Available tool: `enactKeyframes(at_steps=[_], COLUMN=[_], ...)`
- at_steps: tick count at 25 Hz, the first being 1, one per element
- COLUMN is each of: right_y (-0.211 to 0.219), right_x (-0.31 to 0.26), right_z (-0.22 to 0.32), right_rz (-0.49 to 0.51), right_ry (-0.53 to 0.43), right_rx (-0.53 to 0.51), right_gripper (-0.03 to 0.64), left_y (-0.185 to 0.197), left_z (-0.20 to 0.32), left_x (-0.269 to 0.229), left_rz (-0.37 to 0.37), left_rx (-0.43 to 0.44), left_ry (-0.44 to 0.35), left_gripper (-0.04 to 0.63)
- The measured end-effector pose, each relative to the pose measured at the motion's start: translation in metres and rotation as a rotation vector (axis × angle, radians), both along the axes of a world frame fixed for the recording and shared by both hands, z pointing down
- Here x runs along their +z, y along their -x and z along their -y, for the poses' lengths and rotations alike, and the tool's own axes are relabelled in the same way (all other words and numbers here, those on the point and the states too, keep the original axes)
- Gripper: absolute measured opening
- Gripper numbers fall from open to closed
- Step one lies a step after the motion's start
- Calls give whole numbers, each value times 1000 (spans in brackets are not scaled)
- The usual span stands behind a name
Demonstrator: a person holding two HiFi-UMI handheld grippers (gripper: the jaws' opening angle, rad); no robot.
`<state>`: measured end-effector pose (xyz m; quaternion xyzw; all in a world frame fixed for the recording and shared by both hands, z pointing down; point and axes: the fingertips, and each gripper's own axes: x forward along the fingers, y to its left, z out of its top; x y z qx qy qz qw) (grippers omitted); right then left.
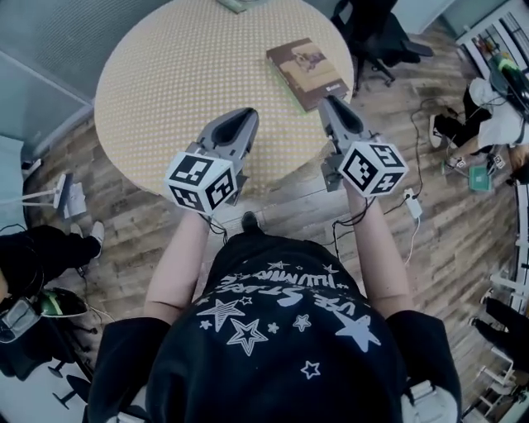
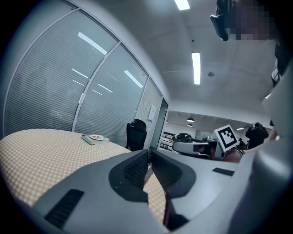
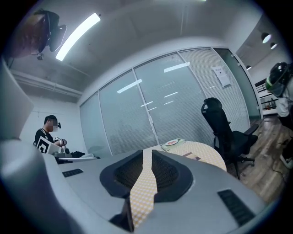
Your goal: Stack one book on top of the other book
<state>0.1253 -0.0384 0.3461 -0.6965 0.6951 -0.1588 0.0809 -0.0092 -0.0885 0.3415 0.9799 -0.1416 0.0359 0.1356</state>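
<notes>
Black star-printed shirt (image 1: 281, 330) closest, below both arms. Brown book (image 1: 308, 73) flat on round checked worktop (image 1: 165, 83), right side; second book (image 1: 235, 5) at far edge, well apart. Left claw (image 1: 240, 116) over near rim, pinched together, empty. Right claw (image 1: 331, 101) near brown book's corner, narrowly parted, empty. Office chair (image 1: 380, 37) beyond.

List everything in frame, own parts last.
table: 1, yellow check, round, centre
brown book: 1, brown, table's right side, flat
far book: 1, pale green, far table edge, flat
chair: 1, black, beyond table
floor: 1, wood planks, around table
left tongs: 1, grey, over near table edge, shut, empty
right tongs: 1, grey, by brown book's near edge, slightly open, empty
</notes>
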Motion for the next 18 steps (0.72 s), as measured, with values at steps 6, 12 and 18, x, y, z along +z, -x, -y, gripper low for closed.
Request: enactKeyframes(at_steps=[6, 12, 18], right_y=[-12, -12, -4], right_x=[4, 5, 8], right_z=[-63, -125, -159], right_rz=[-14, -44, -78], right_ry=[4, 3, 30], right_rx=[-13, -48, -99], right_gripper=[69, 69, 48], left_y=[-18, -29, -23], left_z=[-47, -104, -148], left_x=[-7, -14, -17], left_rz=[-7, -10, -4], left_rx=[-14, -43, -93], left_ry=[-17, -44, -60], left_gripper=[28, 21, 12])
